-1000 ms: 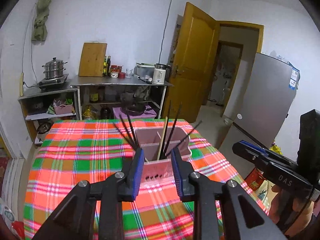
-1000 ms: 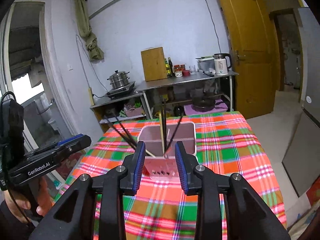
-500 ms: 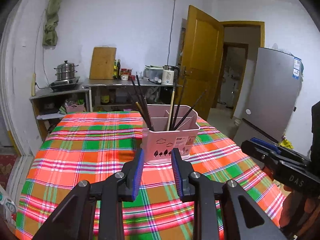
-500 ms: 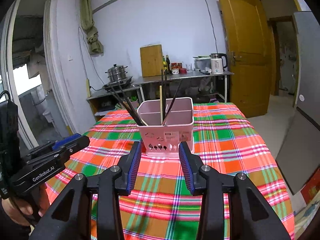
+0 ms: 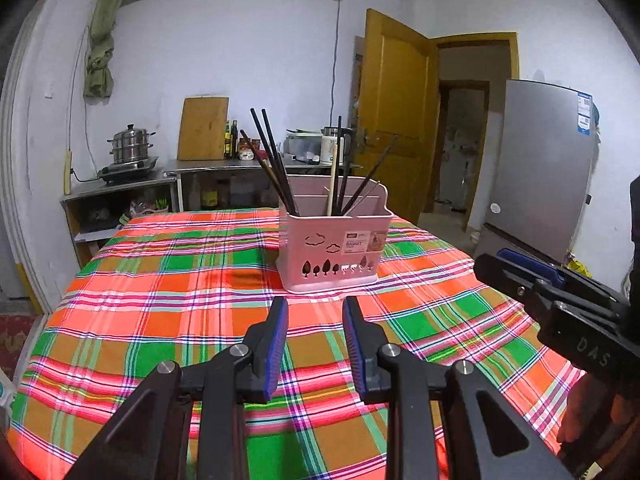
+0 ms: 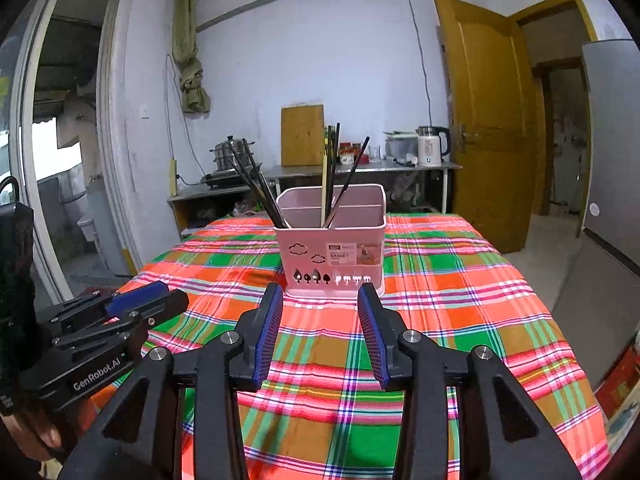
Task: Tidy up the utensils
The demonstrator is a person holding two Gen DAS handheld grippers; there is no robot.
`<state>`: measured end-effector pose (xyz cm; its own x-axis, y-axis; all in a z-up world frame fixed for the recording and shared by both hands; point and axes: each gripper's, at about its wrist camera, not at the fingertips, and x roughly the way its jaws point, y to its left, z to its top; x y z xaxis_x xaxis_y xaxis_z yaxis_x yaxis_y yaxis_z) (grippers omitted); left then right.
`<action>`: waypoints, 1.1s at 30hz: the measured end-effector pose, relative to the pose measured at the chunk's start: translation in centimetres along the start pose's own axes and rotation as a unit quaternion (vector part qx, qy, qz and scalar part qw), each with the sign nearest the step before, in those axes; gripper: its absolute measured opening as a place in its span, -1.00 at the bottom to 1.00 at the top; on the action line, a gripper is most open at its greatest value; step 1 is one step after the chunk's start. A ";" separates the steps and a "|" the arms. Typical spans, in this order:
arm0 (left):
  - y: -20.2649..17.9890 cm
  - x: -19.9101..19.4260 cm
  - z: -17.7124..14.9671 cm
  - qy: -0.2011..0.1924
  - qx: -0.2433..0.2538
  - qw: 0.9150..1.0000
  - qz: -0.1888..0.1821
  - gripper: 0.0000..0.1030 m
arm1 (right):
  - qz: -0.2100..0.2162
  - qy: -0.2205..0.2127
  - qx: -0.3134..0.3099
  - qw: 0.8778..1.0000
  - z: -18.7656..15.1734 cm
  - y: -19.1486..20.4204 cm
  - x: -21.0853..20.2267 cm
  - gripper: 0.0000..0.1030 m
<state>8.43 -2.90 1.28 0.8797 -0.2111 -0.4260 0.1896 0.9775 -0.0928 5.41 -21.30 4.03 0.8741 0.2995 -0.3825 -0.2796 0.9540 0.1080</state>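
We hold both claws released, left gripper [image 5: 315, 322] and right gripper [image 6: 320, 312], near the pink plastic utensil basket [image 6: 331, 256] (black chopsticks [image 6: 256, 186] inside).

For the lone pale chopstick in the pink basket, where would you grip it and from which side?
Likely the bare upper shaft of the pale chopstick, above the basket rim, approached from the near side. It stands almost upright and its lower part is hidden inside. The dark chopsticks crowd its right, so keep the jaws narrow.
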 end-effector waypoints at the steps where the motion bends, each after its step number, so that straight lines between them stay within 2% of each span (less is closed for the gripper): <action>1: -0.1 0.0 -0.2 -0.002 0.000 1.000 0.000 -0.46 | -0.001 -0.002 -0.001 1.000 -0.2 0.1 -0.1 -0.23; 13: 0.1 0.2 -0.4 -0.003 -0.004 1.000 0.021 -0.46 | 0.004 0.004 0.003 1.000 -0.7 0.0 0.1 -0.23; 33: 0.2 -0.2 -0.4 0.001 -0.016 1.000 0.023 -0.46 | -0.004 0.007 0.005 1.000 -0.9 -0.3 0.3 -0.22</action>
<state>8.15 -2.63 0.94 0.8864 -0.1653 -0.4325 0.1340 0.9857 -0.1022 5.39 -21.47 3.06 0.8710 0.2913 -0.3957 -0.2679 0.9566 0.1147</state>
